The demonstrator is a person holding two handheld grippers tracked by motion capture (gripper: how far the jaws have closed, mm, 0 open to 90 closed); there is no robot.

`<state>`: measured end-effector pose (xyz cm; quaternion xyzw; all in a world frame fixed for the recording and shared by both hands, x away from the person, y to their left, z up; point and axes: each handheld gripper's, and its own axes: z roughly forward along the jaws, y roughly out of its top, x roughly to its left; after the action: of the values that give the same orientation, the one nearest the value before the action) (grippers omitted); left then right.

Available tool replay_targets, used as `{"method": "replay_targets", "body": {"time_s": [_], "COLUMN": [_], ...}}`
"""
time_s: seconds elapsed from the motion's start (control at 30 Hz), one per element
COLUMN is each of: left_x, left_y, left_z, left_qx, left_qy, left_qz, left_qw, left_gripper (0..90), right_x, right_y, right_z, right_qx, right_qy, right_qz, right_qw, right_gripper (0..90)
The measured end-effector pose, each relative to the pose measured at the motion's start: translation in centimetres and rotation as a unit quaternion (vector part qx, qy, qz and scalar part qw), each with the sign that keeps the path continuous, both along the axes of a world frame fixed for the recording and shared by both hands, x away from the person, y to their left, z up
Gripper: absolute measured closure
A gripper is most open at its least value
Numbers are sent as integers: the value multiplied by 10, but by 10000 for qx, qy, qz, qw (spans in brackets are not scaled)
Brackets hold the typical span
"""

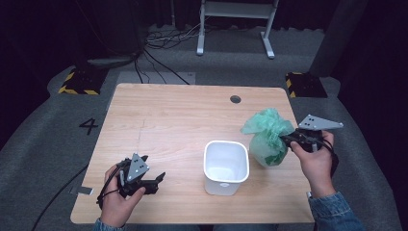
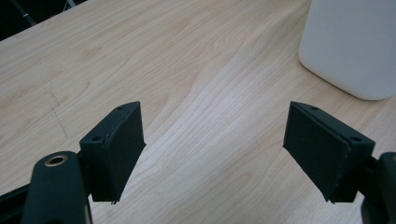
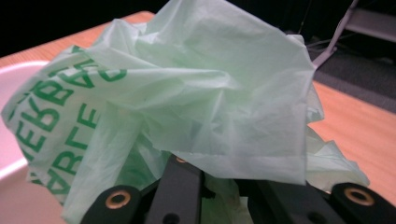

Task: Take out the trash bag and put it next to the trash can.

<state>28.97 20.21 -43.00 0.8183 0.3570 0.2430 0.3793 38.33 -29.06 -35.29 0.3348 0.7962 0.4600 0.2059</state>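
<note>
A pale wooden table (image 1: pixel 183 120) stands on grey carpet in a dark room. A crumpled green plastic bag (image 1: pixel 267 137) is pinched in the right gripper (image 1: pixel 292 140) just beside a white bin (image 1: pixel 225 167), probably to line it. The left gripper (image 1: pixel 156 180), jaws wide and empty, rests low on the bin's other side, likely ready to help.

The high view looks forward and down over the whole wooden table (image 1: pixel 168 115). The left gripper view skims low and close over the tabletop, sharing the white bin (image 2: pixel 355 44) with it. The right gripper view sits tight against the green bag (image 3: pixel 196 88).
</note>
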Motion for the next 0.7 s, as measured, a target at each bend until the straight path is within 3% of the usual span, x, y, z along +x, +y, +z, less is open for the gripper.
{"method": "replay_targets", "body": {"time_s": [0.23, 0.5, 0.57, 0.7], "left_x": [0, 0, 1, 0], "left_y": [-1, -4, -4, -4], "left_z": [-1, -2, -2, -2], "left_qx": [45, 109, 128, 126], "left_qy": [32, 58, 72, 65], "left_qz": [-24, -58, -64, -68], "left_qw": [10000, 9999, 9999, 9999], "left_gripper": [202, 201, 202, 201], "right_x": [7, 15, 17, 17], "right_y": [3, 13, 15, 17], "right_z": [-20, -31, -31, -29], "right_qx": [-239, -337, -320, -290], "right_qy": [395, 531, 560, 392], "right_qz": [-16, 30, 38, -33], "right_qw": [9989, 9980, 9979, 9988], "right_gripper": [848, 838, 799, 627]}}
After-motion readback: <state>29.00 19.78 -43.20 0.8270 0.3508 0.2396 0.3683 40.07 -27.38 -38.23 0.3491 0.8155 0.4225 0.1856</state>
